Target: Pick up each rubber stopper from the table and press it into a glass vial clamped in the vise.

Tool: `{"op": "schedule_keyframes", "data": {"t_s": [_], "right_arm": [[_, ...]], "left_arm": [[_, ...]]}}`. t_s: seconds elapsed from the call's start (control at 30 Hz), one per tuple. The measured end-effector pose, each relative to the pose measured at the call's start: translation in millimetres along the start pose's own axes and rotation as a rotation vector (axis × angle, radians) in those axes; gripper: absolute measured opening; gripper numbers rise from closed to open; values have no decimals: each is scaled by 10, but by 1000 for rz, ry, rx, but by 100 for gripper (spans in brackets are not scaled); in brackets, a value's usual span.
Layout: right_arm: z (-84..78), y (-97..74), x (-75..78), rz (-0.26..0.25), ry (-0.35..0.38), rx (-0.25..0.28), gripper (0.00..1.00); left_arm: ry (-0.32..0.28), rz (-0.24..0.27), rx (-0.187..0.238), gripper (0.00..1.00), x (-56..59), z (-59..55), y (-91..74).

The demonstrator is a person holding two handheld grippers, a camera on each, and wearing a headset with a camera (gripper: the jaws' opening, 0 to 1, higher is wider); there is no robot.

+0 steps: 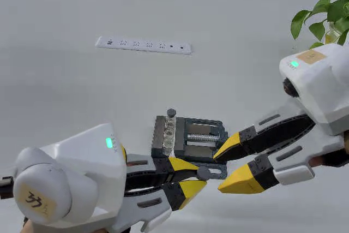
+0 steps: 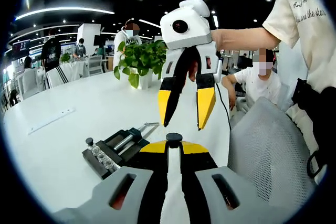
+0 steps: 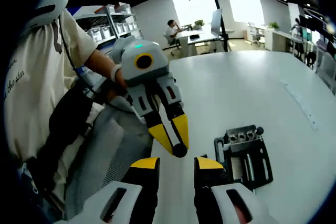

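Note:
A dark vise [image 1: 197, 141] sits on the white table and clamps a row of glass vials [image 1: 169, 133]. The far vial carries a dark rubber stopper [image 1: 171, 113]. My left gripper [image 1: 199, 176] is shut on another dark stopper [image 1: 203, 173], [image 2: 174, 139], held just in front of the vise. My right gripper [image 1: 219, 173] stands open directly opposite, its yellow tips either side of that stopper's line and not touching it. The right gripper view shows the held stopper [image 3: 180, 151] just above my open right gripper [image 3: 177, 163], with the vise [image 3: 244, 153] off to the right.
A white power strip [image 1: 143, 45] lies at the far middle of the table. A green plant [image 1: 324, 15] stands at the far right. A grey mesh chair [image 2: 268, 145] stands by the table's near edge, and people sit in the background.

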State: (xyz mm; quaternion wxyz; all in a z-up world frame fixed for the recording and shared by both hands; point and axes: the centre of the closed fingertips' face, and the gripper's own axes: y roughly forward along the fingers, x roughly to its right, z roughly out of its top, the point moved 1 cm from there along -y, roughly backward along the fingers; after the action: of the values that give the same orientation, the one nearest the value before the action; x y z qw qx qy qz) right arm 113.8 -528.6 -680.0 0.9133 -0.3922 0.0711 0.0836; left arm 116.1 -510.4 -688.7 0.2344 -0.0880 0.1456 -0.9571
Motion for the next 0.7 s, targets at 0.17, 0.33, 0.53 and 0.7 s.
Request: {"op": "schedule_keyframes", "data": {"t_s": [0.17, 0.33, 0.53, 0.7], "right_arm": [[66, 13, -28, -7, -161, -73, 18], [13, 47, -76, 8, -216, -141, 17], [-14, 54, -80, 22, -236, -148, 14], [-55, 74, -70, 15, -300, -186, 13]], "left_arm": [[3, -19, -12, 4, 43, -11, 30], [5, -37, -15, 4, 76, -14, 46], [8, -51, -17, 4, 111, -9, 67], [3, -66, -22, 4, 139, -16, 84]]}}
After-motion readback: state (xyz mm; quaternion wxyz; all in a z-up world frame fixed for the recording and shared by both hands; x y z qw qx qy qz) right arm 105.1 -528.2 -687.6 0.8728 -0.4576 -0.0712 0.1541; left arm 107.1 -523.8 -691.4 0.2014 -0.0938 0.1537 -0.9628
